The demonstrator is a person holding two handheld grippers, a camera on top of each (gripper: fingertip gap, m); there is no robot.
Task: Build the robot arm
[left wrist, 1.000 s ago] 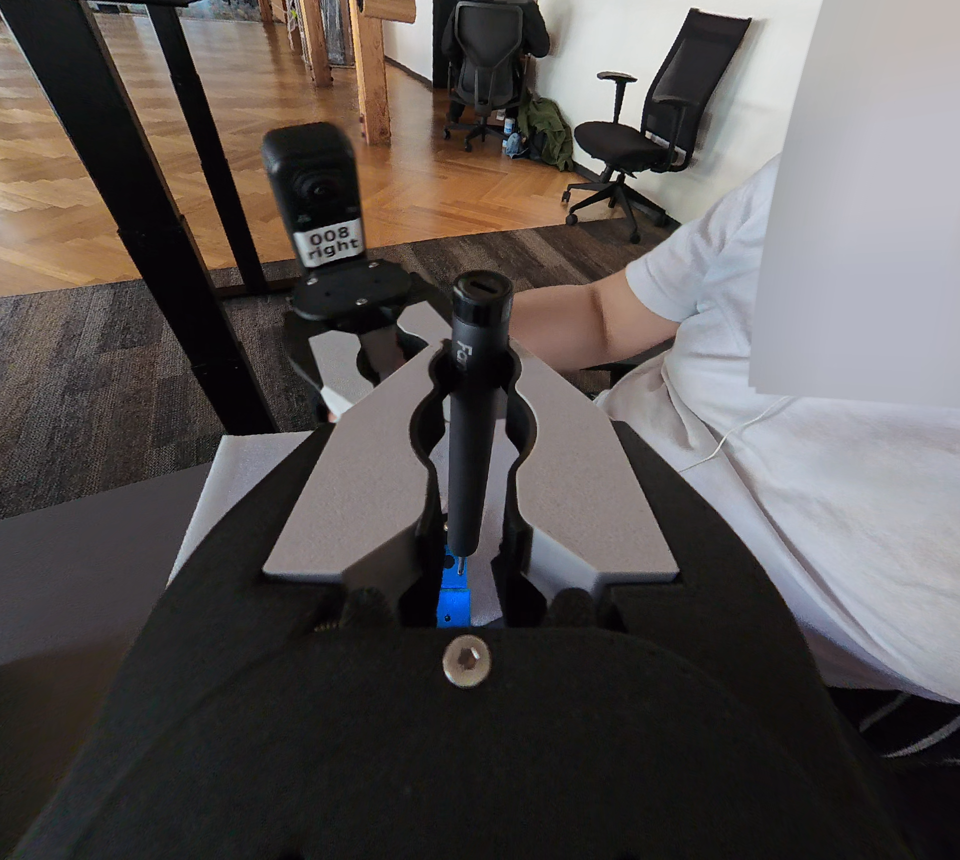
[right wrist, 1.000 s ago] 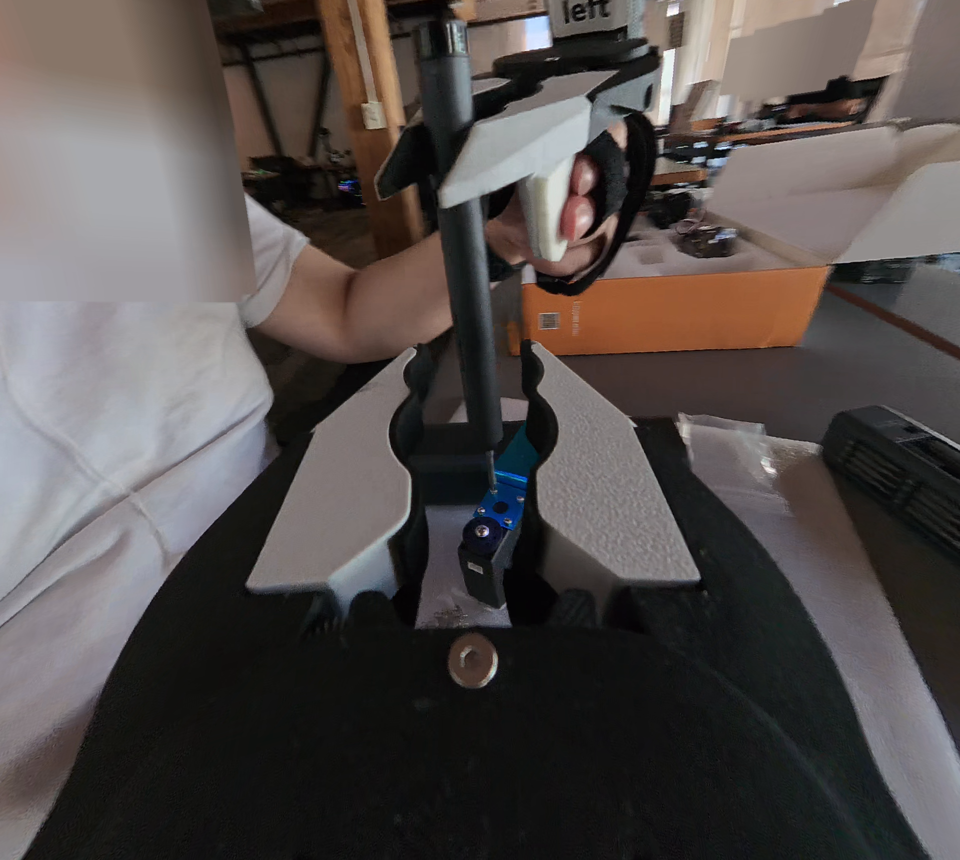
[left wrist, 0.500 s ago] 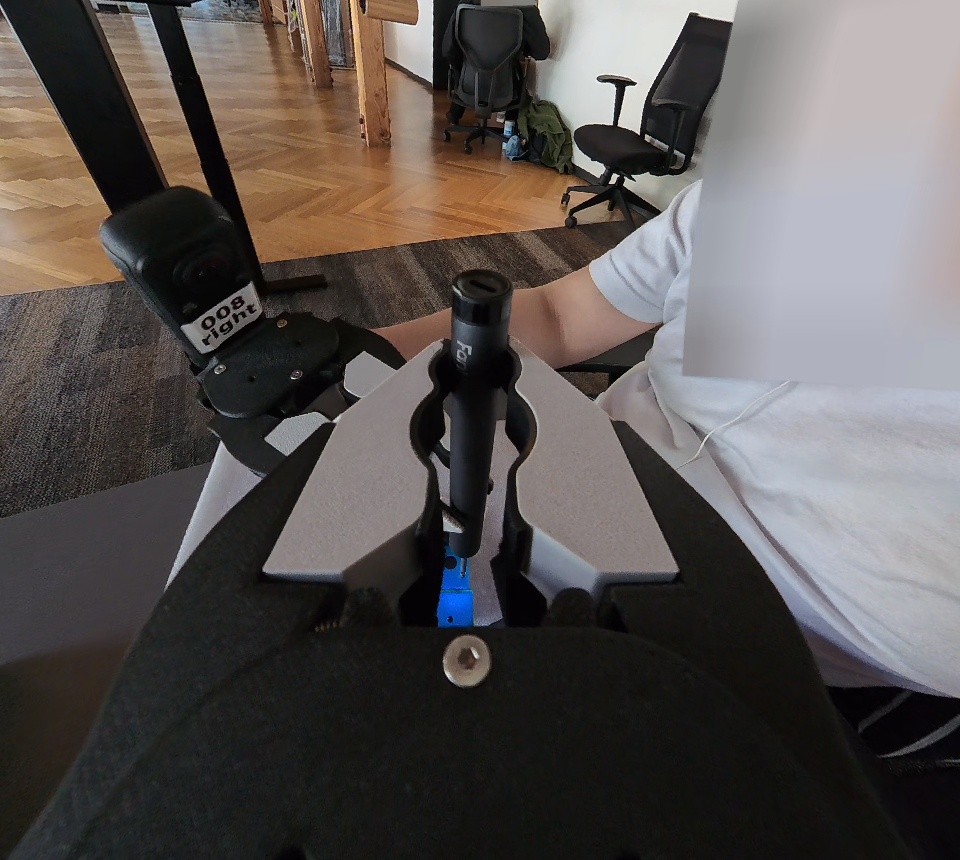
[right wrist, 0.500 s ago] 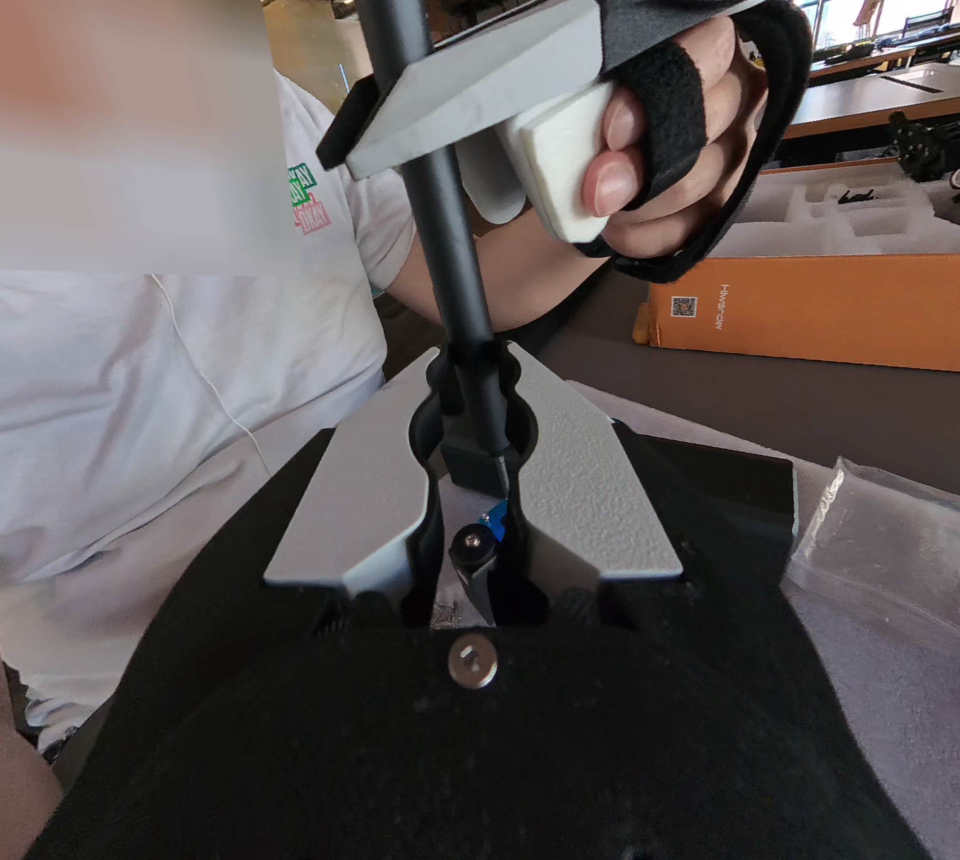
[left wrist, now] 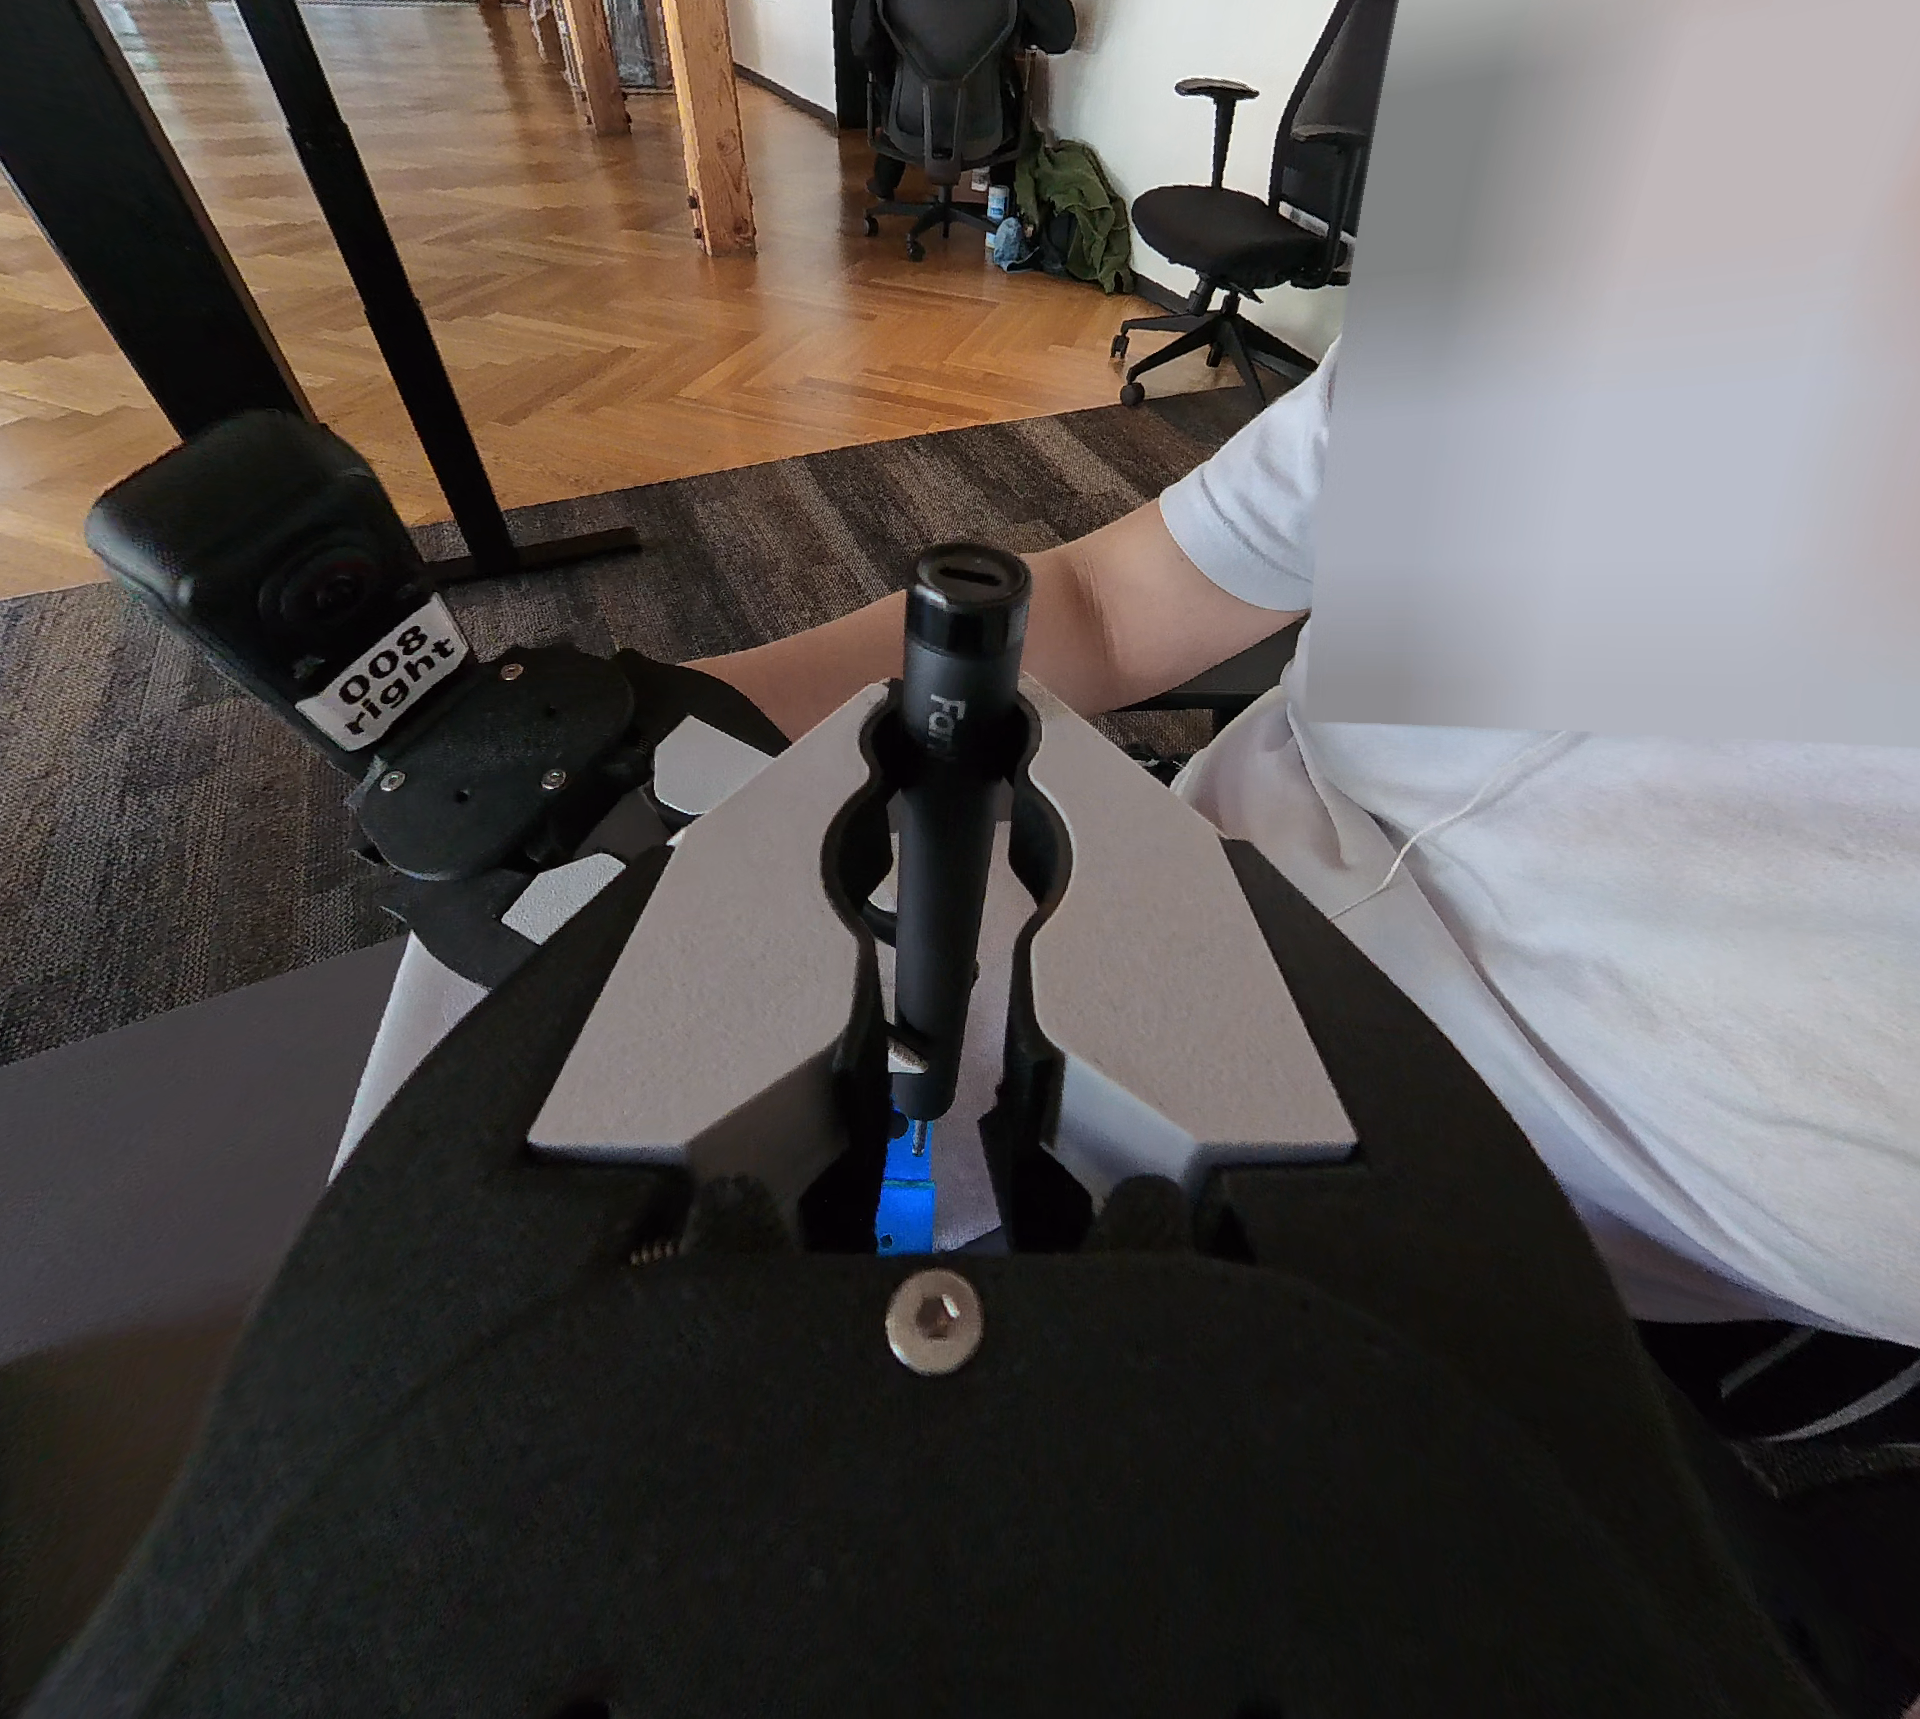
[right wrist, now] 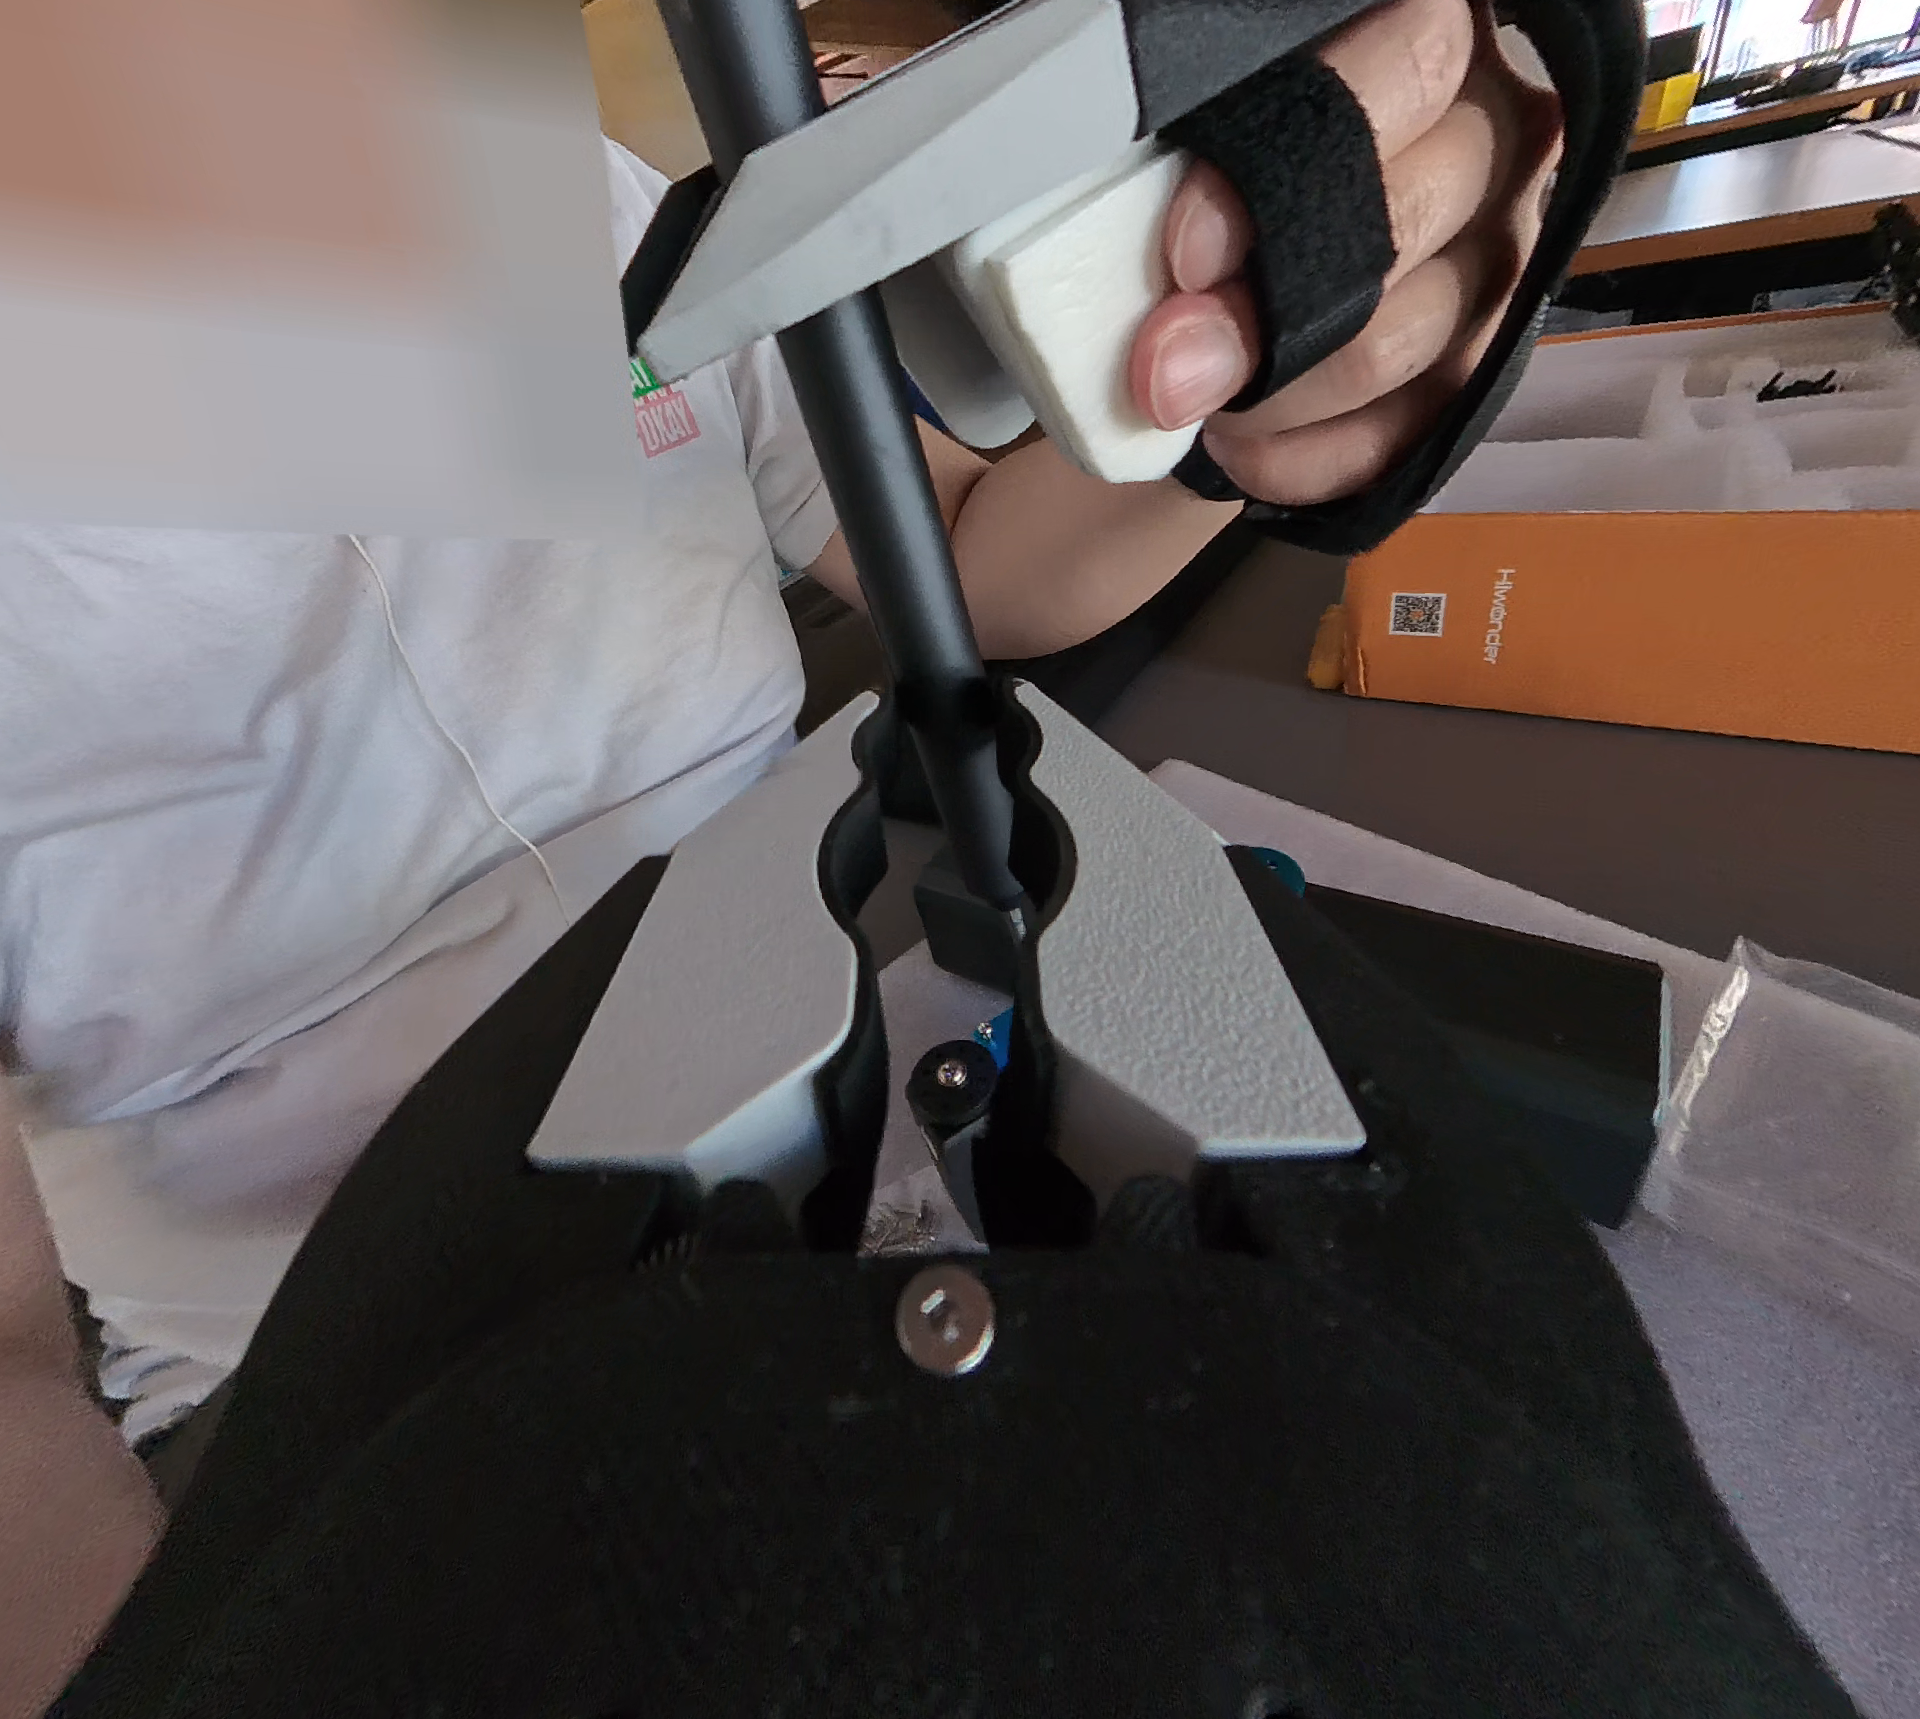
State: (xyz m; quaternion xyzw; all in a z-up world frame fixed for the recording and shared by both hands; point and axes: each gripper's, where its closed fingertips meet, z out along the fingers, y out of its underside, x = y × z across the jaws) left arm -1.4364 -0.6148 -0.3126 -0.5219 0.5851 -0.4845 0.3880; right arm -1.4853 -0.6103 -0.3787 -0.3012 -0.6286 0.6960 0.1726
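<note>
My left gripper [left wrist: 951, 713] is shut on a black pen-shaped electric screwdriver [left wrist: 940, 890], held upright with its bit pointing down at a blue part [left wrist: 904, 1196]. My right gripper [right wrist: 945, 713] is shut on that small blue-and-black part [right wrist: 945, 1082], holding it low over a white sheet. In the right wrist view the screwdriver [right wrist: 831, 381] leans down from the left gripper [right wrist: 707, 256], and its bit meets the part's black block [right wrist: 961, 926] between my right fingers. The right gripper [left wrist: 623, 838] also shows at the left of the left wrist view.
An open orange box [right wrist: 1621, 630] stands at the back right on the grey table [right wrist: 1351, 765]. A flat black box [right wrist: 1507, 1046] and a clear plastic bag [right wrist: 1787, 1150] lie to the right. Small screws [right wrist: 904, 1238] lie under the part. A person in a white shirt [right wrist: 312, 786] sits close. The tips of one gripper are about 8 centimetres away from the tips of the other.
The right gripper has dropped lower and tilted over to the left. The left gripper and screwdriver now sit closer and lean more in the right wrist view. Less of the part's blue shows.
</note>
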